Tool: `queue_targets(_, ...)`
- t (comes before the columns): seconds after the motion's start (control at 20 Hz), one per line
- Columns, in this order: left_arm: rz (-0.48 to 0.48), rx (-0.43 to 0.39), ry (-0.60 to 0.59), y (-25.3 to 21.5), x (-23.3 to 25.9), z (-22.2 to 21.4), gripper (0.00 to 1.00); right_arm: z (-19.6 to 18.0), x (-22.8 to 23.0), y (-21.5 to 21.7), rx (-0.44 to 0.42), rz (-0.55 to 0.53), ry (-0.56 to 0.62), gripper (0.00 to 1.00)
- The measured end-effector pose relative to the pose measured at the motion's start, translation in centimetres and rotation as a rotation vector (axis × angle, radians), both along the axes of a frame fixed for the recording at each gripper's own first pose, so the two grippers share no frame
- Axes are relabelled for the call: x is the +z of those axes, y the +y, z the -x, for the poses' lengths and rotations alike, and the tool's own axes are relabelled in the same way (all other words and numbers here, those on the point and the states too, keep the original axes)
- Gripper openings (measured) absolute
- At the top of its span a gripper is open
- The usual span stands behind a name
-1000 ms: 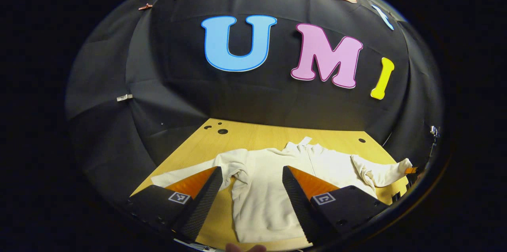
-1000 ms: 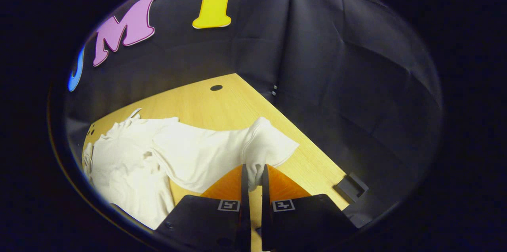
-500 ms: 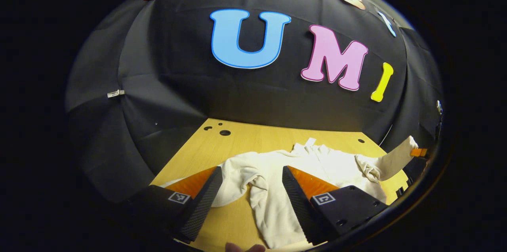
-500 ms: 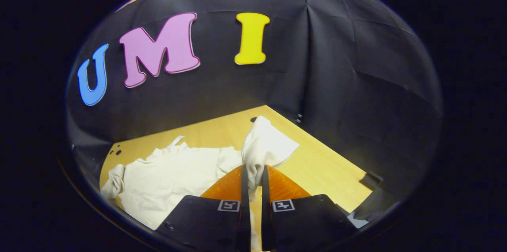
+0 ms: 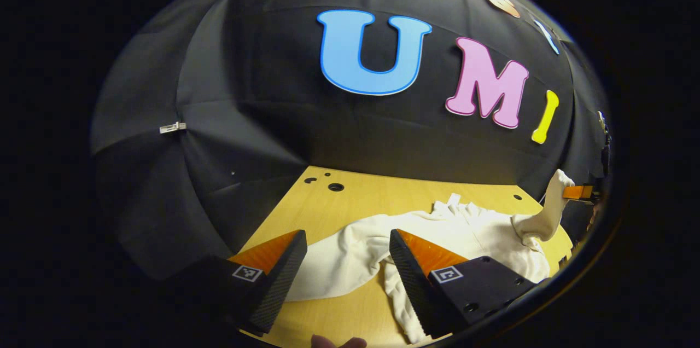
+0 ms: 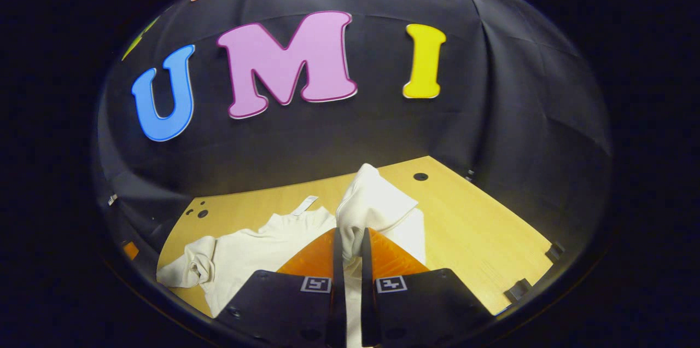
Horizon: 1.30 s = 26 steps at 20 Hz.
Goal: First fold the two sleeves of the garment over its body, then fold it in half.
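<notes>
A white long-sleeved garment [image 5: 465, 233] lies spread on the wooden table [image 5: 328, 206], collar toward the back wall. Its left sleeve [image 5: 339, 263] stretches across the gap of my left gripper [image 5: 345, 257], which is open above it. In the right gripper view, my right gripper [image 6: 350, 236] is shut on the cuff of the right sleeve [image 6: 374, 203], held up off the table above the garment's body [image 6: 257, 249]. The left gripper view shows that raised sleeve [image 5: 549, 208] at the far right, with the right gripper [image 5: 578, 192] beside it.
The black cloth wall closes the table at the back and both sides. Small round holes [image 5: 335, 187] mark the tabletop's far corners. Dark clips [image 6: 553, 252] sit on the table's right edge. Bare wood [image 6: 470, 227] lies to the right of the garment.
My right gripper has lifted the right sleeve and swung it inward, over the garment's body. My left gripper has shifted left, so the left sleeve now lies between its open fingers.
</notes>
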<state>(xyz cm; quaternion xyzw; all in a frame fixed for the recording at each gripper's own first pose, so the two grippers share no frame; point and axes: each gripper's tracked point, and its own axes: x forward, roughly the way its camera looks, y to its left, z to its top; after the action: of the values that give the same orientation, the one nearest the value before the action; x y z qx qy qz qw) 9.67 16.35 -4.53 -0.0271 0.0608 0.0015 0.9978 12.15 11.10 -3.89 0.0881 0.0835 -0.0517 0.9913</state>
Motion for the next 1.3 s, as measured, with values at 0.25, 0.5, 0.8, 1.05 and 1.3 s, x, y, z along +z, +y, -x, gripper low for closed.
queue_targets(0.25, -0.01, 0.072, 0.045, 3.5, -2.5, 0.6, 0.96, -2.0, -2.1, 6.5, 0.133, 0.019, 0.047, 0.15)
queue_targets(0.5, 0.034, 0.133, 0.121, 7.4, -5.9, 0.9, 0.92, -4.0, -5.3, 13.2, 0.263, 0.034, 0.113, 0.15)
queue_targets(0.8, 0.079, 0.154, 0.236, 9.7, -11.5, 0.8, 0.96, -5.5, -12.0, 20.3, 0.403, 0.073, 0.269, 0.17)
queue_targets(1.05, 0.096, 0.198, 0.317, 11.4, -14.4, 1.7, 0.95, -4.2, -14.0, 23.9, 0.502, 0.033, 0.335, 0.31)
queue_targets(1.3, 0.061, 0.215, 0.381, 12.4, -16.2, -0.1, 0.95, -1.6, -12.8, 25.4, 0.6, -0.019, 0.326, 0.92)
